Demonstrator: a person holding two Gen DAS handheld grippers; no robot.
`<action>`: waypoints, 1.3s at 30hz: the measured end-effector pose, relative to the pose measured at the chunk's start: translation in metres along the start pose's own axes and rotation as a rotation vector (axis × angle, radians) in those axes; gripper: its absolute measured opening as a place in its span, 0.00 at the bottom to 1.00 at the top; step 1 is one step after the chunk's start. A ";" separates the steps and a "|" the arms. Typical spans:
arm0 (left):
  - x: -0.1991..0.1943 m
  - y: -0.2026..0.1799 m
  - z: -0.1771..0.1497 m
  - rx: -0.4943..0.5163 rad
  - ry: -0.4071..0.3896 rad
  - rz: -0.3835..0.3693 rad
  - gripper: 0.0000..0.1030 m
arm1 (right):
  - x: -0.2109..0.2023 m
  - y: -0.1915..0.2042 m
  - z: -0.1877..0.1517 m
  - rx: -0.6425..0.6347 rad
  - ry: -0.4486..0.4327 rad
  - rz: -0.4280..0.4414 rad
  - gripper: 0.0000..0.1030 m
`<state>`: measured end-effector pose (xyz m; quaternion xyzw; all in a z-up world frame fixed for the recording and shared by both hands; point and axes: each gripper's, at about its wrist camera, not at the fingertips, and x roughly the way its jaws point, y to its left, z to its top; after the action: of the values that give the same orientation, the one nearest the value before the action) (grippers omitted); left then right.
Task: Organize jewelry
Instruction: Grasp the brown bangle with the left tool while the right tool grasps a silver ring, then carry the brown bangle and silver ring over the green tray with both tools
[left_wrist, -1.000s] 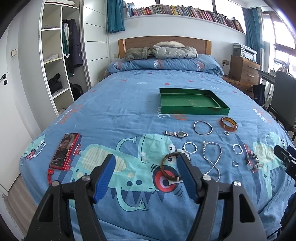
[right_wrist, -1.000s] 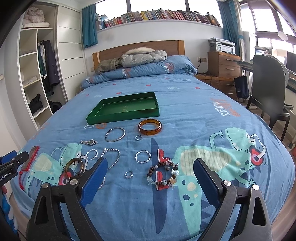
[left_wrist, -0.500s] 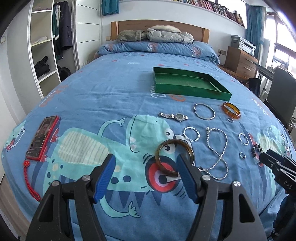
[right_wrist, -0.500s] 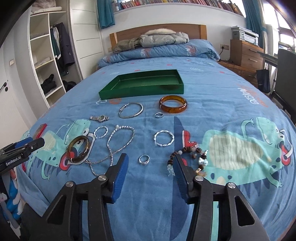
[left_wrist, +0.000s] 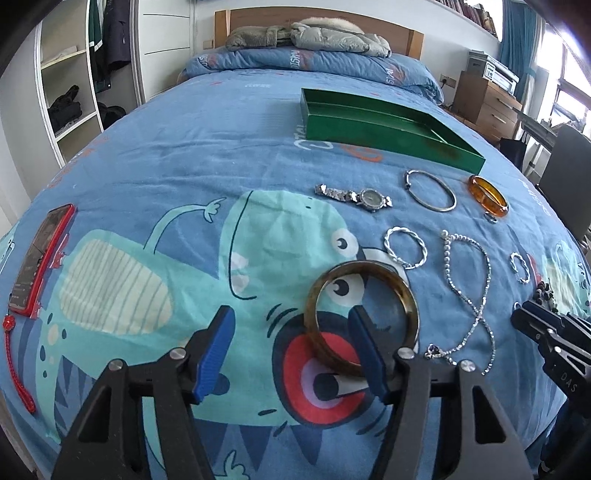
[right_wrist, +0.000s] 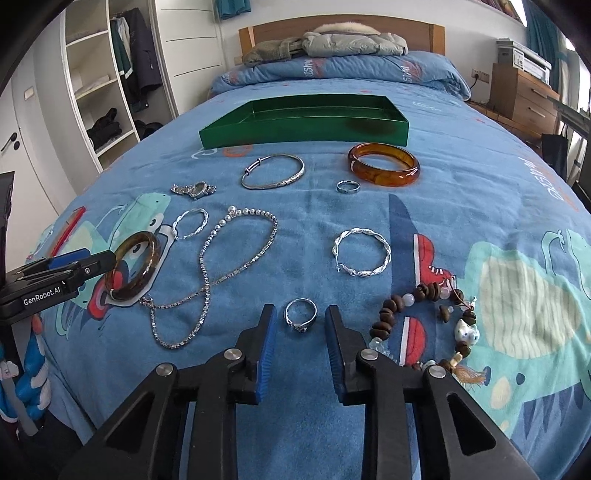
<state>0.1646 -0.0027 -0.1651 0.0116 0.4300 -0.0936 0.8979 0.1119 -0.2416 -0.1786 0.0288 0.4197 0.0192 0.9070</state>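
Observation:
Jewelry lies spread on the blue bedspread in front of an empty green tray (left_wrist: 388, 122) (right_wrist: 306, 123). My left gripper (left_wrist: 291, 350) is open; its right finger sits inside a dark tortoiseshell bangle (left_wrist: 364, 314) (right_wrist: 133, 266), its left finger outside the near rim. My right gripper (right_wrist: 300, 350) is open but narrowed, low over the bed, with a small silver ring (right_wrist: 300, 314) just ahead between the fingertips. Nearby lie a silver chain necklace (right_wrist: 236, 266), a twisted silver hoop (right_wrist: 362, 254), a brown bead bracelet (right_wrist: 424, 317), an amber bangle (right_wrist: 384, 164), a silver bangle (right_wrist: 273, 171) and a watch (left_wrist: 354, 195).
A red phone (left_wrist: 37, 258) lies at the bed's left edge. A small ring (right_wrist: 347, 185) and a second twisted hoop (right_wrist: 190, 222) lie among the jewelry. Pillows and coats are at the headboard, a wardrobe stands left, a dresser and chair right.
Both grippers moved forward and down toward the bed. The right gripper narrowed its jaws and came up to the small silver ring. The left gripper's right finger entered the tortoiseshell bangle.

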 end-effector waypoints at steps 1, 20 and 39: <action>0.004 0.000 0.000 0.000 0.013 -0.006 0.51 | 0.002 0.001 0.000 -0.010 0.001 -0.005 0.25; -0.010 -0.012 0.003 0.049 -0.047 0.042 0.08 | -0.038 -0.011 0.003 -0.007 -0.095 -0.011 0.18; -0.117 -0.003 0.047 0.002 -0.231 0.023 0.08 | -0.141 -0.010 0.037 0.010 -0.278 -0.017 0.18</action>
<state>0.1289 0.0076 -0.0445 0.0067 0.3232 -0.0845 0.9425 0.0485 -0.2617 -0.0483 0.0322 0.2905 0.0053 0.9563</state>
